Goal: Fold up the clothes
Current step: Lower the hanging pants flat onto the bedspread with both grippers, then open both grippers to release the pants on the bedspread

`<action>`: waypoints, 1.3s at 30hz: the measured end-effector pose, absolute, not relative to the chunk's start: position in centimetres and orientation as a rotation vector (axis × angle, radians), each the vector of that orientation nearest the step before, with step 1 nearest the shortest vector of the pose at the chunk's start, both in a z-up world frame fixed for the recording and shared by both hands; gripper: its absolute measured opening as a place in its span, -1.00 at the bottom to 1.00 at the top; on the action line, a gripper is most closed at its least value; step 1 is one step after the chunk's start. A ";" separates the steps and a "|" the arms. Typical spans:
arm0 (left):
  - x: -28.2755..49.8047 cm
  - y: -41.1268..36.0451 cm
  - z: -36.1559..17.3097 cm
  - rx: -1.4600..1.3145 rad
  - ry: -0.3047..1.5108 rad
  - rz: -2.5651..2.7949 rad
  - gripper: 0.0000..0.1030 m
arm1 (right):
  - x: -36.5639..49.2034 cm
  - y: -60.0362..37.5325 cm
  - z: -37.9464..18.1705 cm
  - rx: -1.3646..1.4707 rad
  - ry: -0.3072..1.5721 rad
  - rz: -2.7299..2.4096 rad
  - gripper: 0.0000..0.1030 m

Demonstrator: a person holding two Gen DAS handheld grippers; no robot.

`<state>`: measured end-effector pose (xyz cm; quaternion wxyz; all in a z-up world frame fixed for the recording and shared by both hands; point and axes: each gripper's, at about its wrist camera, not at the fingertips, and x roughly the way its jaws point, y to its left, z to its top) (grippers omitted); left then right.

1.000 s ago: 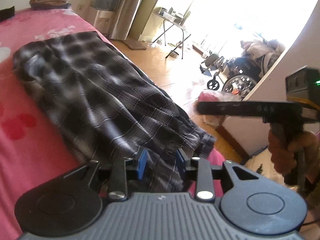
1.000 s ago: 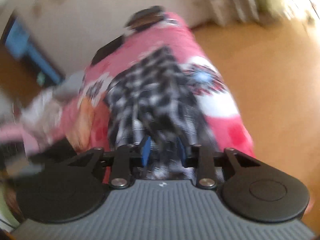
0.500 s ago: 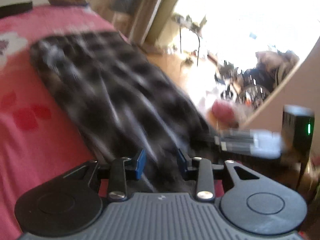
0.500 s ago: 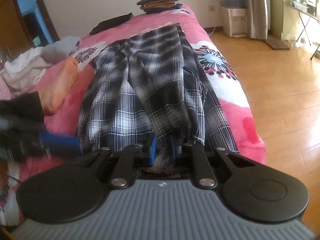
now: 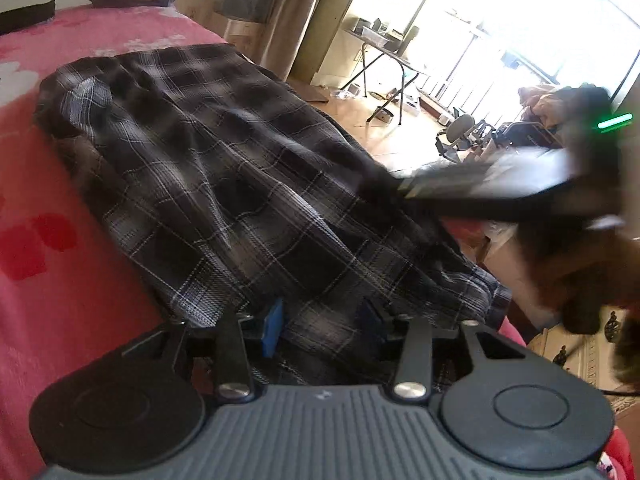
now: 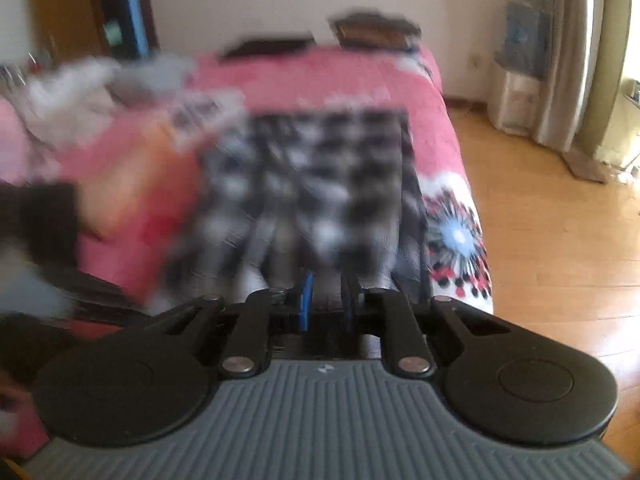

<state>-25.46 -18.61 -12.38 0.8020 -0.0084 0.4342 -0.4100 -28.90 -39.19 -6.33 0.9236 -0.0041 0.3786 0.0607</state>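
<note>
lying lengthwise on the pink bed [image 5: 72,280], near its floor-side edge — plaid garment [image 5: 224,184]. left tool [image 5: 324,320] at the garment's near hem, jaws apart and just been opening, cloth between, not pinched. right tool [image 6: 326,304] at the same hem, blurred — jaws narrow, pinching a cloth fold.

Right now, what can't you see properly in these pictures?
- Right wrist view: motion blur smears the plaid garment, so whether the right gripper pinches it is unclear.
- Left wrist view: the garment's near hem is hidden behind the left gripper, whose jaws have just been opening, cloth between them.
- Left wrist view: the right gripper is a blurred streak.
</note>
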 end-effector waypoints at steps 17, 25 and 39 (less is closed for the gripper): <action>-25.1 -18.4 -12.4 -0.049 0.954 -0.914 0.08 | -11.2 -44.9 -3.2 0.286 0.700 0.083 -0.42; -24.2 -18.3 -12.4 -0.062 0.995 -0.940 0.09 | -1.3 -46.1 -6.1 0.380 0.710 0.042 -0.41; -24.2 -18.7 -12.4 -0.050 1.000 -0.958 0.10 | 0.8 -46.1 -7.6 0.382 0.740 0.024 -0.94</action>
